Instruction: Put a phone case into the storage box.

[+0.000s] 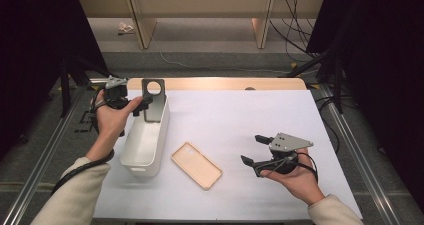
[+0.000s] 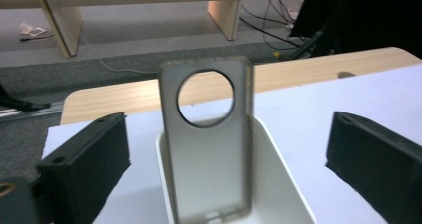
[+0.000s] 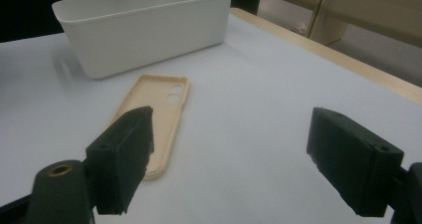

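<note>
A grey phone case [image 1: 153,99] with a round camera hole stands upright, leaning in the far end of a white bin [image 1: 134,152]. My left gripper [image 1: 141,104] is just left of it, open. In the left gripper view the grey case [image 2: 206,149] rises out of the bin [image 2: 281,157] between the wide jaws of the left gripper [image 2: 226,134], touching neither. A beige phone case [image 1: 196,165] lies flat, hollow side up, right of the bin. My right gripper [image 1: 253,149] hovers open to its right, and the right gripper view [image 3: 231,134] shows that beige case [image 3: 161,109] ahead, with the bin [image 3: 144,35] behind.
A white mat [image 1: 235,115] covers the wooden table [image 1: 220,83]. Metal rails [image 1: 350,140] run along both sides. Beyond the far edge are wooden shelf legs [image 1: 141,25] and cables [image 1: 295,30] on the floor.
</note>
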`<state>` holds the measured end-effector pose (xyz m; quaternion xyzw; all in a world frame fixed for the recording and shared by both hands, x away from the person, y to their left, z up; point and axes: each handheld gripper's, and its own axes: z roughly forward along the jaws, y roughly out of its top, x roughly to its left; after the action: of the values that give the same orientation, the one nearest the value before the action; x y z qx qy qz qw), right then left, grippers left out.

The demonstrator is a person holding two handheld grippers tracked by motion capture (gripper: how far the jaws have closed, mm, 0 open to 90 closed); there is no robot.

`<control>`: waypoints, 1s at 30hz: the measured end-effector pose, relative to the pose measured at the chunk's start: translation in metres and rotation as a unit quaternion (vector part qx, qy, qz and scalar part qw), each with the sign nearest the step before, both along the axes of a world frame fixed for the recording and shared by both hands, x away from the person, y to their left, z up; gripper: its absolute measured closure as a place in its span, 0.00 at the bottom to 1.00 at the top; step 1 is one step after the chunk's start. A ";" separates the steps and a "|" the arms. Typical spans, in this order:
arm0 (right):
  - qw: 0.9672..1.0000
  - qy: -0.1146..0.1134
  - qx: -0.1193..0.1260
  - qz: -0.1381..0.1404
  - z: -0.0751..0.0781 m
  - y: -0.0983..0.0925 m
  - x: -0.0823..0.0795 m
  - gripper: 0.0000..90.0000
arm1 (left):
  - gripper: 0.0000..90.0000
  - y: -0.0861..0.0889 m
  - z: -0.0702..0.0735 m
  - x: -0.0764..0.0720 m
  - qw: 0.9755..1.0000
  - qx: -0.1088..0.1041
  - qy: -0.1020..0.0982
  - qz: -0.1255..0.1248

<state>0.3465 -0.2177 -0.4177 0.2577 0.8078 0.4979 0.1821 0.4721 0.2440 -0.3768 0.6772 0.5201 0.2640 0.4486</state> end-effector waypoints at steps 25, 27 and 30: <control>1.000 0.003 -0.002 -0.006 -0.002 -0.001 0.003 0.20 | 0.00 -0.009 -0.023 -0.078 0.997 -0.026 -0.034 -0.063; 1.000 0.003 -0.001 -0.007 -0.003 -0.002 0.003 0.20 | 0.00 -0.010 -0.022 -0.082 0.997 -0.028 -0.037 -0.068; 1.000 0.004 -0.001 -0.006 -0.003 -0.002 0.003 0.20 | 0.00 -0.011 -0.023 -0.091 0.996 -0.024 -0.040 -0.078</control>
<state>0.3500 -0.2194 -0.4209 0.2646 0.8076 0.4945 0.1825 0.3814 0.2327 -0.3994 0.6936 0.4538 0.2422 0.5043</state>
